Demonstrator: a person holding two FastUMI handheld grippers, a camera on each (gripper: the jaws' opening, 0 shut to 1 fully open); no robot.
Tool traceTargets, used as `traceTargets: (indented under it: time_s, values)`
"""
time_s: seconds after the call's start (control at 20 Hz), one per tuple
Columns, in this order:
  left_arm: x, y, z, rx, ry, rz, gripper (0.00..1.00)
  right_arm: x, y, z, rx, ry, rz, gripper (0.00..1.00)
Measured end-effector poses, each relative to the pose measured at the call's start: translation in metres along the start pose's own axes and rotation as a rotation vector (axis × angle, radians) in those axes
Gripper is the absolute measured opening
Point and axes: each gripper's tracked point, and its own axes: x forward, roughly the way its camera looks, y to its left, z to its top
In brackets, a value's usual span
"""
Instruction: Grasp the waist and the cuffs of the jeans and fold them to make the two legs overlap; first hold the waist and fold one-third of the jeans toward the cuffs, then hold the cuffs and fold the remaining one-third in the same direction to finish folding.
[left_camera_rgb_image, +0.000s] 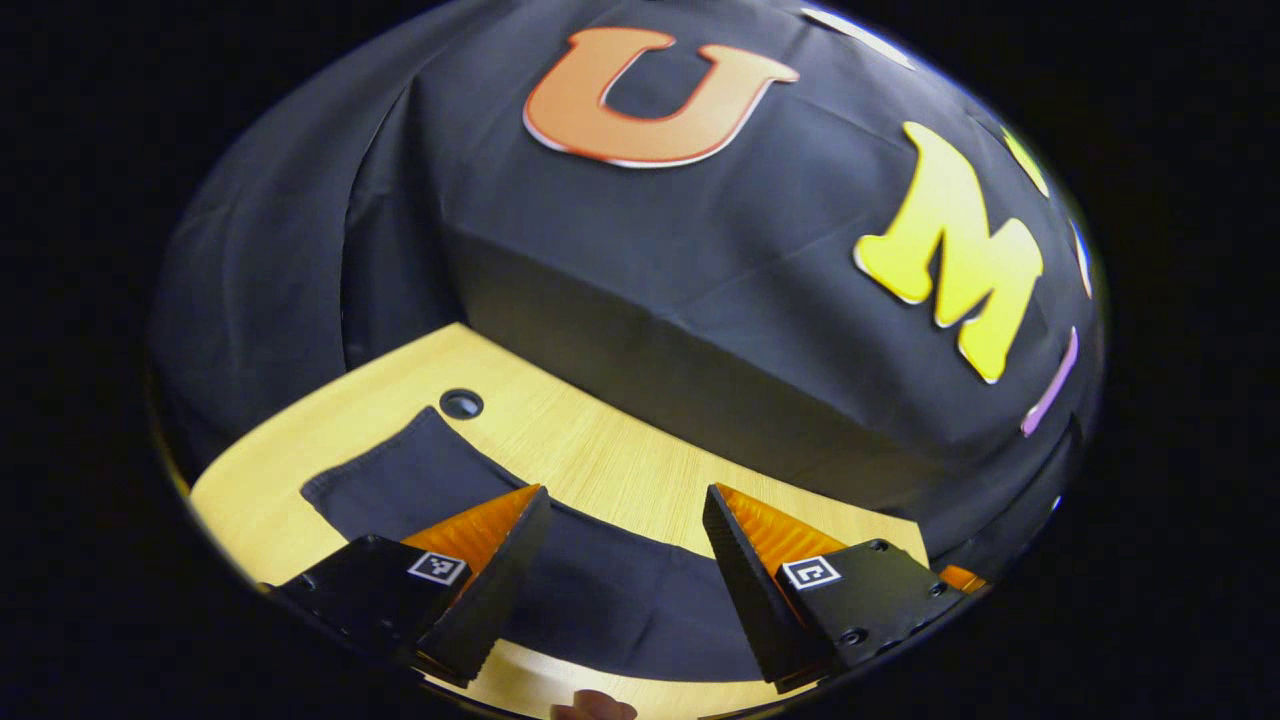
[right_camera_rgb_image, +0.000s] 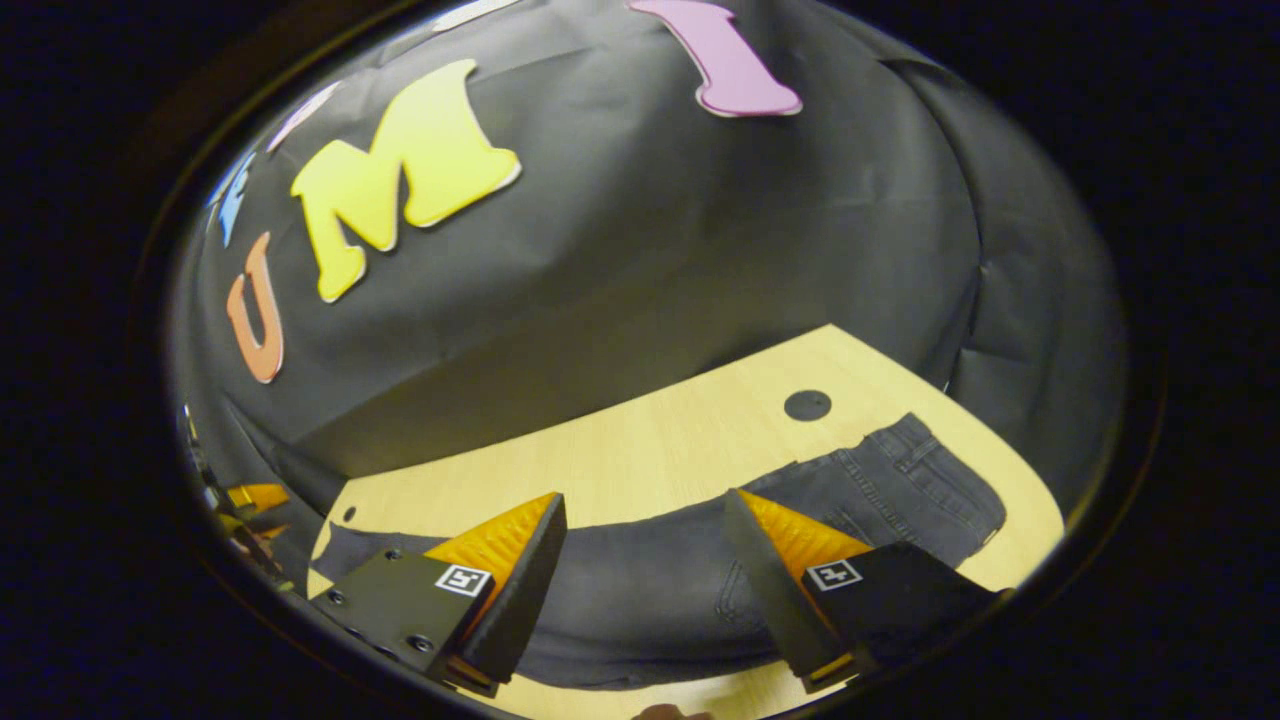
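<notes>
- Jeans (right_camera_rgb_image: 650, 590), dark charcoal denim, lie flat and lengthwise on the pale wood-grain table (right_camera_rgb_image: 650, 450). In the right gripper view the waistband with its belt loops reaches toward the table's right corner, just short of the round black cable hole (right_camera_rgb_image: 807, 405).
- In the left gripper view the cuff end of the jeans (left_camera_rgb_image: 400, 480) lies just below another round dark hole (left_camera_rgb_image: 461, 403), with the leg running back under the fingers.
- The cloth looks like a single leg's width, so the legs appear already overlapped; I cannot be sure from these views.
- Judged step: the approach before the first lengthwise fold, with the waist not yet gripped.
- Left gripper (left_camera_rgb_image: 625, 560): jaws spread wide, nothing between them, hovering above the leg section and pitched down toward the cuff end.
- Right gripper (right_camera_rgb_image: 645, 575): jaws likewise wide and empty, poised over the thigh area with the waistband off to its right side.
- Next move, as I judge it: both grippers need to reach the waistband edge, pinch through all the layers and carry it a third of the way toward the cuffs.
- Care point: thick denim calls for a deep bite, or the lower layer may slip free.
</notes>
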Motion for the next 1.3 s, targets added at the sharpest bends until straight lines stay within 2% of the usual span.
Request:
traceTargets:
  time_s: [0.15,0.25,0.5,0.7,0.9,0.95,1.0,1.05,1.1,1.2,1.3]
  values:
    - [-0.048,-0.021,0.003,0.071,-0.071,-0.030,0.98,-0.022,-0.032,-0.020,-0.016,0.014,-0.080,0.98]
    - [-0.077,-0.029,-0.002,0.115,-0.106,-0.048,0.98,-0.033,-0.070,-0.034,0.023,0.032,-0.167,0.98]
    - [-0.147,-0.042,0.005,0.190,-0.203,-0.088,0.99,-0.057,-0.155,-0.056,0.185,0.050,-0.321,0.98]
    - [-0.193,-0.046,0.012,0.235,-0.249,-0.110,0.98,-0.060,-0.190,-0.073,0.364,0.070,-0.377,0.98]
    - [-0.230,-0.050,0.016,0.270,-0.283,-0.105,0.99,-0.057,-0.195,-0.084,0.561,0.075,-0.373,0.98]
    - [-0.236,-0.050,0.015,0.276,-0.285,-0.101,0.98,-0.055,-0.195,-0.078,0.599,0.048,-0.362,0.98]
    - [-0.243,-0.050,0.015,0.285,-0.286,-0.097,0.98,-0.054,-0.197,-0.074,0.639,0.035,-0.355,0.94]
    - [-0.247,-0.049,0.016,0.293,-0.289,-0.092,0.98,-0.053,-0.195,-0.068,0.686,0.019,-0.331,0.98]
    - [-0.250,-0.046,0.016,0.304,-0.293,-0.085,0.98,-0.058,-0.196,-0.064,0.731,0.009,-0.309,0.94]
    - [-0.258,-0.042,0.018,0.309,-0.291,-0.072,0.98,-0.069,-0.205,-0.054,0.801,0.002,-0.284,0.95]
    - [-0.265,-0.035,0.019,0.303,-0.286,-0.052,0.98,-0.079,-0.217,-0.050,0.813,-0.004,-0.295,0.80]
